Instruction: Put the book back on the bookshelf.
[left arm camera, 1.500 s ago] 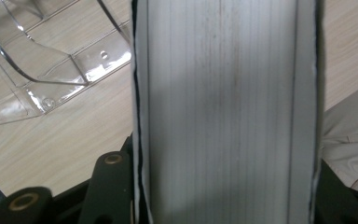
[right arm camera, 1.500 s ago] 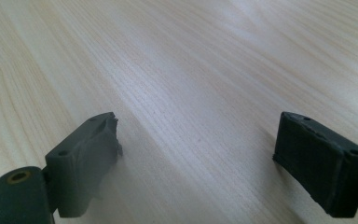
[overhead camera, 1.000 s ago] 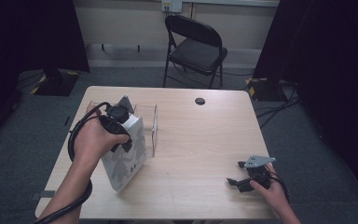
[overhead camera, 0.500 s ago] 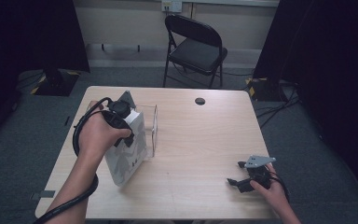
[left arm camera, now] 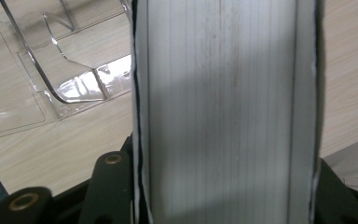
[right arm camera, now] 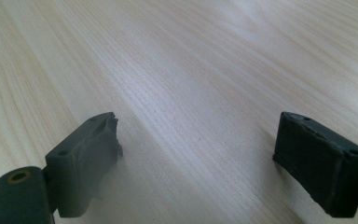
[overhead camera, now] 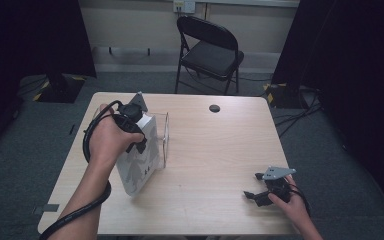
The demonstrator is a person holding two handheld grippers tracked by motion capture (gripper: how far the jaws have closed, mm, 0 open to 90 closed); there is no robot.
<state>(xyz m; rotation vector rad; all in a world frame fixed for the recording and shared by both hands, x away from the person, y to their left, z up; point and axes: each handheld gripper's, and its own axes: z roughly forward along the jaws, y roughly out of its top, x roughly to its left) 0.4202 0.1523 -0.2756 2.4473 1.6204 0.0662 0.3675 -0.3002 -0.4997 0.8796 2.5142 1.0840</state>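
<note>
1. The left gripper (overhead camera: 130,117) is clamped on the top edge of a thick white book (overhead camera: 139,160), seen from the high view at the left side of the table (overhead camera: 215,165).
2. In the left gripper view the book's page edge (left arm camera: 223,112) is seen pressed between the two black jaws, one jaw on each cover.
3. The book is stood on its lower edge on the table, tilted, with a patterned cover faced to the right.
4. A clear plastic stand (overhead camera: 164,137) is placed just beside the book on its right; whether they touch cannot be told.
5. The same clear stand (left arm camera: 56,70) is seen in the left gripper view, on the wood to the left of the book.
6. The right gripper (overhead camera: 260,192) is rested on the table at the near right corner, well apart from the book.
7. In the right gripper view its jaws are spread wide with nothing but bare wood (right arm camera: 191,93) between them.
8. A small dark round cap (overhead camera: 214,108) is set in the table near its far edge.
9. A black folding chair (overhead camera: 210,52) is stood on the floor beyond the far side of the table.
</note>
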